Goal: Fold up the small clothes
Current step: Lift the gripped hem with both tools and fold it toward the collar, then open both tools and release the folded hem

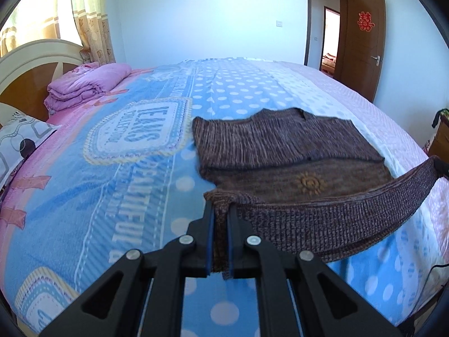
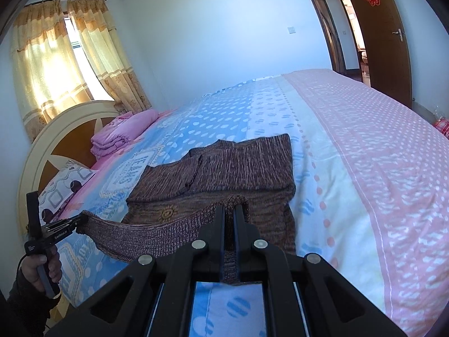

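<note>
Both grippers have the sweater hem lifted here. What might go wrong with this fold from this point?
1. The left gripper and right gripper each pinch only a corner of the brown sweater; the knit could slip out.
2. The hem sags between them, so the fold edge may land crooked.
3. The sleeves already folded on top could be dragged out of place on the bedspread.

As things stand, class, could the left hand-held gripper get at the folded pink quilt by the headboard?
Probably not yet: the left hand-held gripper is shut on the brown sweater's hem, and the pink quilt lies well across the bed.
</note>
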The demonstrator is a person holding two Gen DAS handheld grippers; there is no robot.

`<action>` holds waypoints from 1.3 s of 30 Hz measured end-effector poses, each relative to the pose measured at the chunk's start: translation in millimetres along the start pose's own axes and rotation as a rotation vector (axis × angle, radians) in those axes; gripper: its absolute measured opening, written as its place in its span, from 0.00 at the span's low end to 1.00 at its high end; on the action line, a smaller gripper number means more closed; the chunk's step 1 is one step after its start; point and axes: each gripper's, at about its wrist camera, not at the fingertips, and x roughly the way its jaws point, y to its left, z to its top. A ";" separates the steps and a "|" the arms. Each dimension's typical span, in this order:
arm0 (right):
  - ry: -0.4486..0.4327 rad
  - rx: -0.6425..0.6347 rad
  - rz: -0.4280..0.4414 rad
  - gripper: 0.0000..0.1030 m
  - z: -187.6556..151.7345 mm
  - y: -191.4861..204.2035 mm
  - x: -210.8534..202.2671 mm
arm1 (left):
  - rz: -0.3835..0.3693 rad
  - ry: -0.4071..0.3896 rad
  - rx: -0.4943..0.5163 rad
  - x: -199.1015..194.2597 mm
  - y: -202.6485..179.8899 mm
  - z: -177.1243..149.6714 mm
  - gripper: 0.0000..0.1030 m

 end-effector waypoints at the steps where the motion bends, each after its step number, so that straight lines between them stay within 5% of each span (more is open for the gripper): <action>1: -0.001 -0.002 -0.003 0.04 4.2 0.6 2.8 | 0.002 -0.005 0.001 2.5 -0.1 4.4 0.08; 21: 0.030 -0.052 -0.112 0.04 108.5 -11.5 112.2 | 0.036 0.011 0.024 102.9 0.0 99.5 0.08; 29: 0.128 -0.044 -0.173 0.04 113.4 -29.9 196.2 | 0.053 0.095 0.041 172.6 -1.7 107.7 0.08; 33: 0.171 -0.064 -0.218 0.05 107.1 -42.6 235.5 | 0.137 0.121 0.112 200.9 -11.7 100.1 0.16; 35: 0.163 -0.089 -0.248 0.18 102.9 -42.7 235.7 | 0.136 0.122 0.106 194.0 -9.6 96.5 0.23; 36: 0.158 -0.109 -0.232 0.42 99.5 -39.6 231.4 | 0.120 0.107 0.111 183.8 -8.2 93.5 0.31; 37: 0.157 -0.130 -0.207 0.54 95.5 -35.5 227.5 | 0.118 0.088 0.128 174.8 -8.4 91.0 0.37; 38: 0.159 -0.155 -0.196 0.66 91.2 -31.0 225.1 | 0.121 0.070 0.152 167.3 -9.2 88.4 0.55; 39: 0.172 -0.203 -0.203 0.66 85.2 -24.1 222.9 | 0.123 0.050 0.179 159.9 -10.2 84.9 0.70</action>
